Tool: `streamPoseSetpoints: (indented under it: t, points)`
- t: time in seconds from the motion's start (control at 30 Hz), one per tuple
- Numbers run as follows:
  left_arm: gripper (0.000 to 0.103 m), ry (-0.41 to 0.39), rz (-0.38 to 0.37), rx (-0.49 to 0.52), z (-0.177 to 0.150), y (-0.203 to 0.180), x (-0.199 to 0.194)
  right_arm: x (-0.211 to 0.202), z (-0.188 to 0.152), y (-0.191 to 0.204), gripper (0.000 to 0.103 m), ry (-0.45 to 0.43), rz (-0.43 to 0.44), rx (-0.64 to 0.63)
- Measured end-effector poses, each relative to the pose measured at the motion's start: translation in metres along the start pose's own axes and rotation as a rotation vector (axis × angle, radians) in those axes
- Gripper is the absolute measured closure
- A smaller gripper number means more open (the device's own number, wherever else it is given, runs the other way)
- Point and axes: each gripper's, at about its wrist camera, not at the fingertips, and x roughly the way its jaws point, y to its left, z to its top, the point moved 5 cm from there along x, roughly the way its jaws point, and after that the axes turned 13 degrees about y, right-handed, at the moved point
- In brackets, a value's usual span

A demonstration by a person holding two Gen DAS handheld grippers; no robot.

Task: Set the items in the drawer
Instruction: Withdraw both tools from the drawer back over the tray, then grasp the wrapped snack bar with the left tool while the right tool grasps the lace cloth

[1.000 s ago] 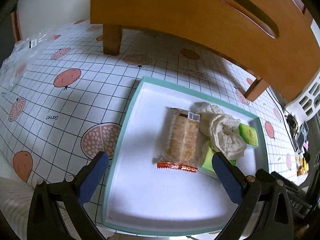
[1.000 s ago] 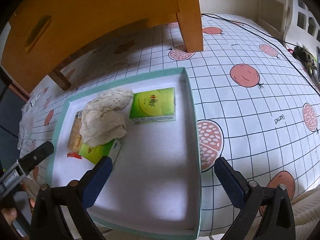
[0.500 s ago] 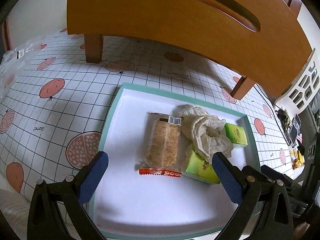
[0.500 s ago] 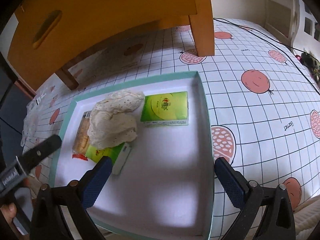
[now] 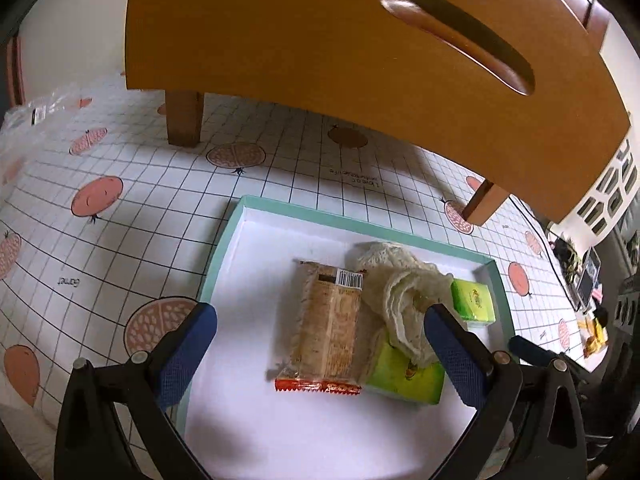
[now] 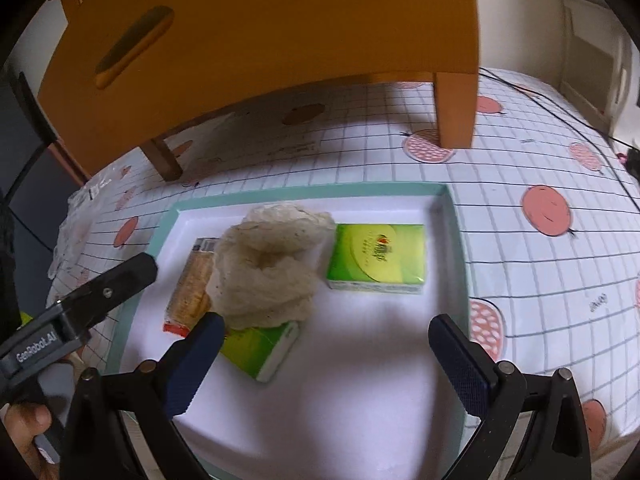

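Observation:
A shallow white tray with a teal rim [image 5: 352,222] [image 6: 456,240] holds a biscuit packet [image 5: 328,328] [image 6: 192,284], a crumpled cream cloth [image 5: 404,292] [image 6: 268,268] and two green tissue packs [image 5: 474,302] [image 6: 378,258], the nearer one [image 5: 404,374] [image 6: 260,346] partly under the cloth. Behind stands the orange wooden drawer unit [image 5: 360,56] [image 6: 260,28] with its slot handle [image 5: 460,36] [image 6: 134,46]; the drawer front looks closed. My left gripper [image 5: 320,350] hangs open over the biscuit packet. My right gripper [image 6: 326,360] is open above the tray's bare floor.
The tray lies on a grid-and-fruit patterned tablecloth [image 5: 120,184]. A clear plastic bag [image 5: 36,120] sits at the far left. The drawer unit's legs [image 5: 184,118] [image 6: 456,112] stand just beyond the tray. A hand [image 6: 24,428] holds the left gripper's body.
Both grippers have moved in closer over the tray and toward the drawer unit, so the items appear larger and more central. Nothing was grasped; the items lie as before.

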Motion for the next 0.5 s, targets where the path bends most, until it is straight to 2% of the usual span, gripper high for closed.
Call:
streamPoseSetpoints:
  t: [0.33, 0.4, 0.5]
  points:
    - [0.0, 0.073, 0.048, 0.032, 0.006, 0.001, 0.017, 0.018, 0.014, 0.017, 0.0, 0.018, 0.033, -0.031]
    - [0.0, 0.082, 0.058, 0.036, 0.007, 0.001, 0.021, 0.022, 0.013, 0.019, 0.003, 0.023, 0.032, -0.029]
    - [0.0, 0.105, 0.06, 0.035, 0.006, 0.001, 0.027, 0.028, 0.013, 0.02, 0.015, 0.033, 0.031, -0.029]
